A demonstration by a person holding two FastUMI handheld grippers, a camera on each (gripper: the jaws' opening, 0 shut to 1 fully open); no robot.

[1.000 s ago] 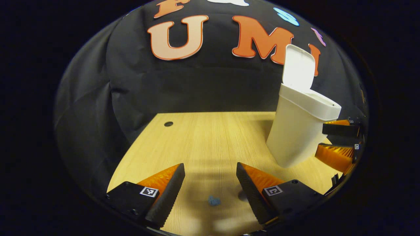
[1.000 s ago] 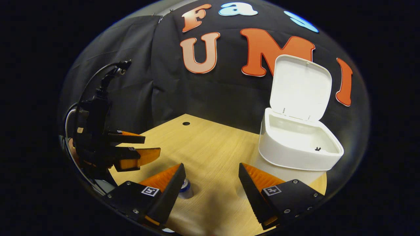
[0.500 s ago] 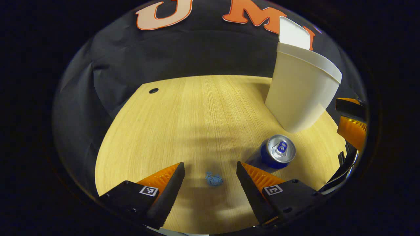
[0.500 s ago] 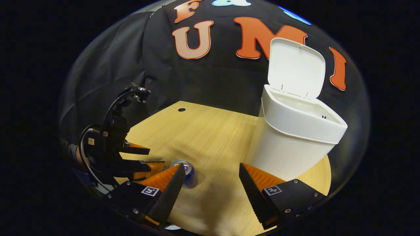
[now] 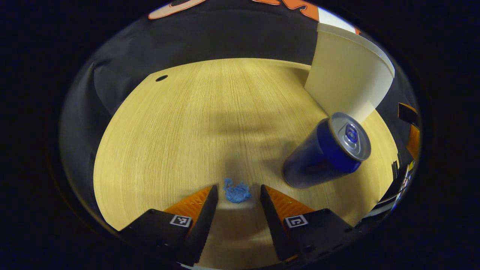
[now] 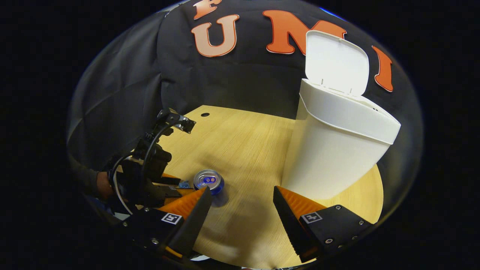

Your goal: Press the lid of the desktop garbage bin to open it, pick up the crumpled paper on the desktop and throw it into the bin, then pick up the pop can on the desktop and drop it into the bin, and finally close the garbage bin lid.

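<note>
The left tongs [image 5: 236,195] are low over the bench [image 5: 180,131], tipped down toward it, spread, with the crumpled paper [image 5: 236,192] lying on the wood between their tips; whether they touch it I cannot tell. In the right gripper view a sleeved hand [image 6: 101,184] holds them near the bench's left edge. The pop can [image 5: 327,150] stands upright just beside the paper. The garbage bin [image 6: 337,138] stands toward the far right corner, its lid [image 6: 335,62] raised. The right tongs [image 6: 242,200] hang spread above the bench, holding nothing.
</note>
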